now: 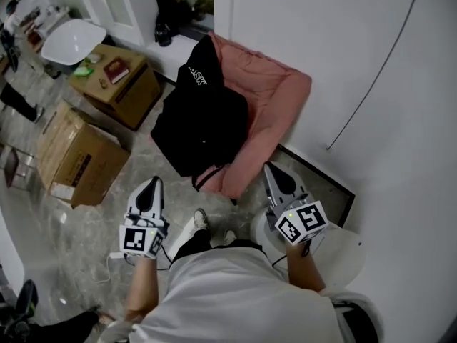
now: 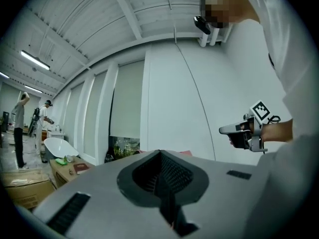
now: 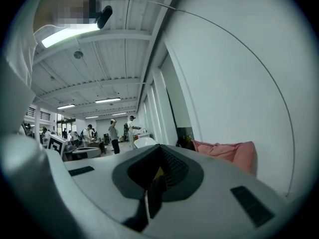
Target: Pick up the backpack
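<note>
Left gripper and right gripper are both closed, holding nothing, and level in front of me. Backpack leans untouched on the pink cushion by the wall (well ahead of both jaws). Reaching, gripping and lifting are all left to do.

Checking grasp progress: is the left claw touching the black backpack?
Apart. The head view shows the left claw short of the black backpack on the pink cushion, with floor visible between them.
</note>
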`<action>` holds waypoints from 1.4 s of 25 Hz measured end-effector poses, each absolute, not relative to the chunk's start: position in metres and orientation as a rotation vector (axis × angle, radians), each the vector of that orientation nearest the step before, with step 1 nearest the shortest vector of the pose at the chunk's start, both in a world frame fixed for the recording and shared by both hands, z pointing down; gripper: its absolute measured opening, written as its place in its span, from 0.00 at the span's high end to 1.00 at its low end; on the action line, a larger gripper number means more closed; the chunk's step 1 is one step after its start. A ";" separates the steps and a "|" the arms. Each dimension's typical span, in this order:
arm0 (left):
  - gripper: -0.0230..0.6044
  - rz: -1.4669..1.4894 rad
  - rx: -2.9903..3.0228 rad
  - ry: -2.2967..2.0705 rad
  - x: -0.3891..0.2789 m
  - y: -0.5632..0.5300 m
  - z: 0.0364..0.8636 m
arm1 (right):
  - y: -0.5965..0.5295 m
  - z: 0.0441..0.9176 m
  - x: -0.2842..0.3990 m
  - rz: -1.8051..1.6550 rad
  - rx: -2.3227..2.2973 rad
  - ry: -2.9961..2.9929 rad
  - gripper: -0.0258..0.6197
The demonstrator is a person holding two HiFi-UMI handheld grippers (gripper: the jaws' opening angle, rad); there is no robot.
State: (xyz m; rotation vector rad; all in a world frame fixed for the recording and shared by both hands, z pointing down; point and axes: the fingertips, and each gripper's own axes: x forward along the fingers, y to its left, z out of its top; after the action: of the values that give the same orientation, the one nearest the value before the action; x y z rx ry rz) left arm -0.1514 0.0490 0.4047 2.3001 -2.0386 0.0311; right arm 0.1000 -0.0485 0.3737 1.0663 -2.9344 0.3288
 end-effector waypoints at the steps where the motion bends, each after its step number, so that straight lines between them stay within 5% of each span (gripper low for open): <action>1: 0.94 0.018 2.326 -2.011 -0.157 0.036 0.405 | -0.057 0.372 0.095 0.327 1.107 -2.921 0.93; 8: 0.94 -0.062 2.492 -1.810 -0.191 -0.030 0.424 | -0.084 0.371 0.042 0.227 1.185 -2.825 0.93; 25: 0.94 -0.160 2.529 -1.492 -0.174 -0.169 0.499 | -0.100 0.452 0.049 0.435 1.218 -2.587 0.93; 35: 0.94 -0.003 2.546 -1.353 -0.168 -0.242 0.583 | -0.128 0.472 0.006 0.393 1.153 -2.620 0.93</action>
State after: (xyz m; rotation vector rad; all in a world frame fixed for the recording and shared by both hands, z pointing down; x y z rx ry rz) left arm -0.1678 -0.2421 0.5828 2.5463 -1.3526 -0.0026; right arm 0.0055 -0.1275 0.4718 1.1531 -2.6196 0.3927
